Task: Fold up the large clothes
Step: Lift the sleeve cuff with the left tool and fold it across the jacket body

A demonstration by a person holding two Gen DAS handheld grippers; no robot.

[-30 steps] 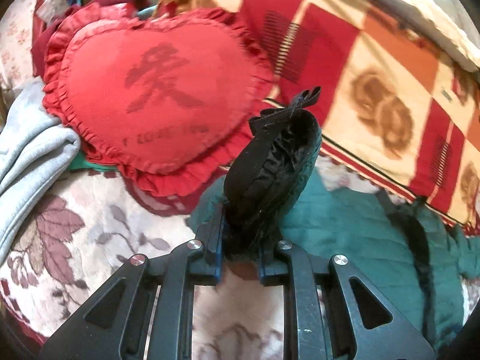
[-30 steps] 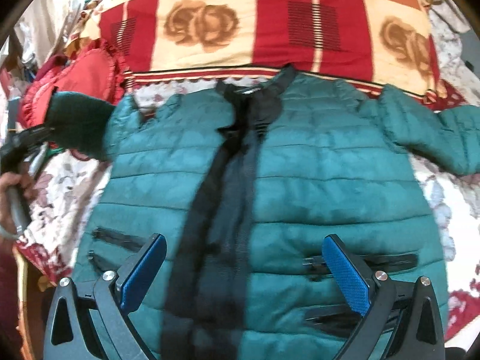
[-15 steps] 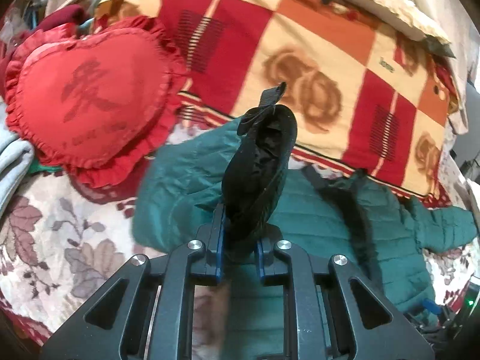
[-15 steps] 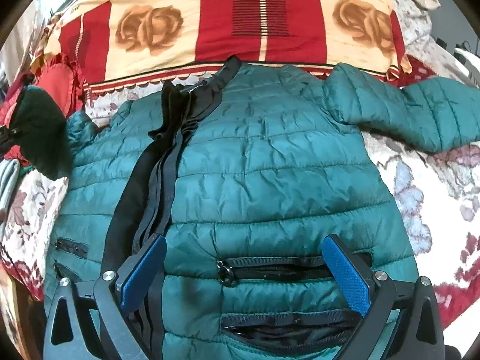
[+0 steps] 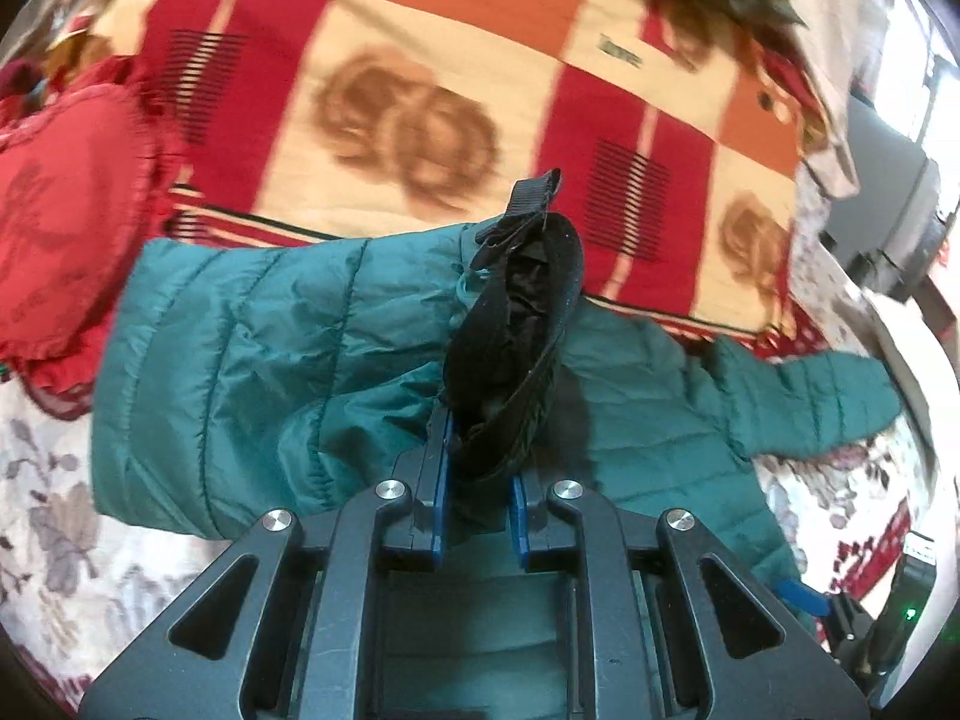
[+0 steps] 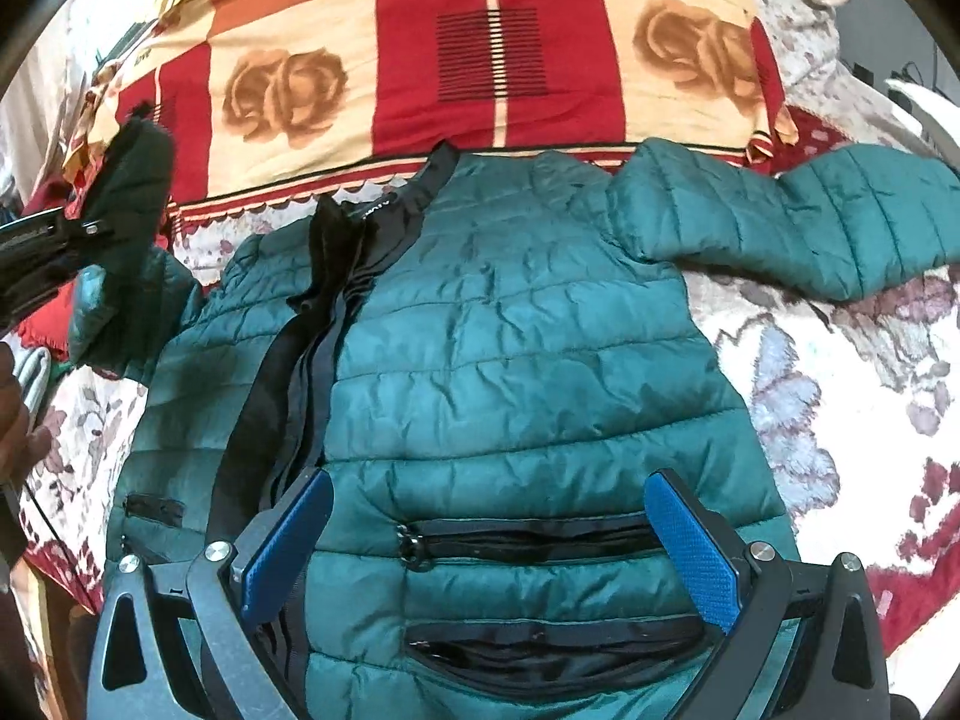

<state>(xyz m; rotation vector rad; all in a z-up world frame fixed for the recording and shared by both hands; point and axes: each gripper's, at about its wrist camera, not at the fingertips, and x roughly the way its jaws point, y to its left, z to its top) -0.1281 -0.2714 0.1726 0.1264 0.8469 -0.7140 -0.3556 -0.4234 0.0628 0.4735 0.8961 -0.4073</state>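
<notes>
A teal quilted puffer jacket [image 6: 516, 348] lies front up on the bed, with a black zipper band [image 6: 300, 348] down its left side and two zip pockets near the hem. My left gripper [image 5: 477, 468] is shut on the black-lined cuff [image 5: 522, 324] of the jacket's left sleeve [image 5: 240, 372] and holds it lifted above the jacket. It shows in the right wrist view at the far left [image 6: 54, 240]. My right gripper [image 6: 486, 540] is open and empty, over the lower front by the upper pocket [image 6: 528, 540]. The other sleeve [image 6: 798, 222] lies stretched out to the right.
A red, orange and cream rose-patterned blanket [image 6: 480, 60] covers the far part of the bed. A red heart-shaped cushion [image 5: 54, 240] lies at the left. The floral bedsheet [image 6: 840, 390] shows on both sides of the jacket.
My left gripper has carried the sleeve cuff rightward, away from the heart cushion and over the jacket. My right gripper has shifted right across the jacket front, still open.
</notes>
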